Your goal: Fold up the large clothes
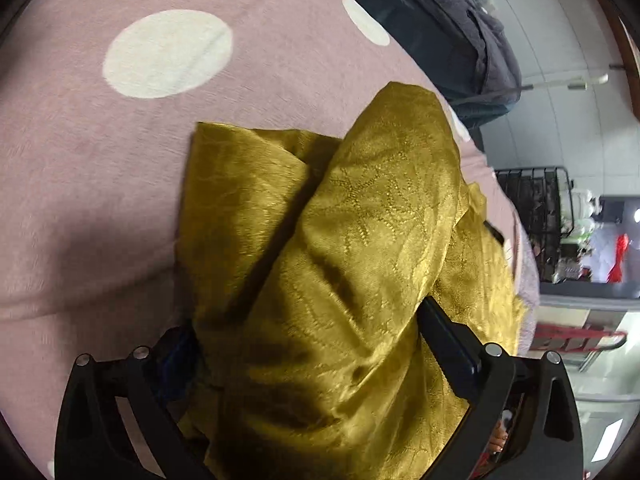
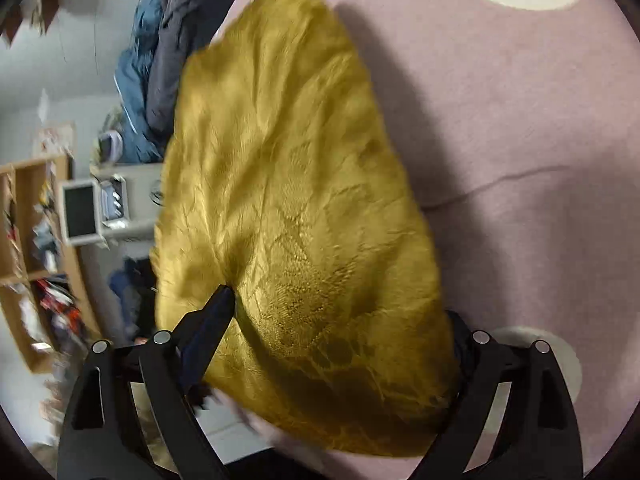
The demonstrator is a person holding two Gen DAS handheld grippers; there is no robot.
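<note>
A shiny mustard-yellow patterned garment (image 1: 344, 240) lies partly folded on a pink bed cover with white dots (image 1: 120, 160). My left gripper (image 1: 312, 344) is shut on a thick bunch of the garment, which fills the space between its fingers and drapes forward over the lower layer. In the right wrist view the same garment (image 2: 296, 200) hangs as a broad lifted sheet. My right gripper (image 2: 340, 320) is shut on its near edge, with the left finger (image 2: 216, 312) pressing into the cloth. The right finger is mostly hidden behind fabric.
Dark grey and blue clothes (image 1: 472, 32) are piled at the bed's far edge, also shown in the right wrist view (image 2: 160, 72). A black wire rack (image 1: 536, 208) stands beside the bed. Wooden shelves (image 2: 32, 260) and a small monitor (image 2: 80, 212) stand across the room.
</note>
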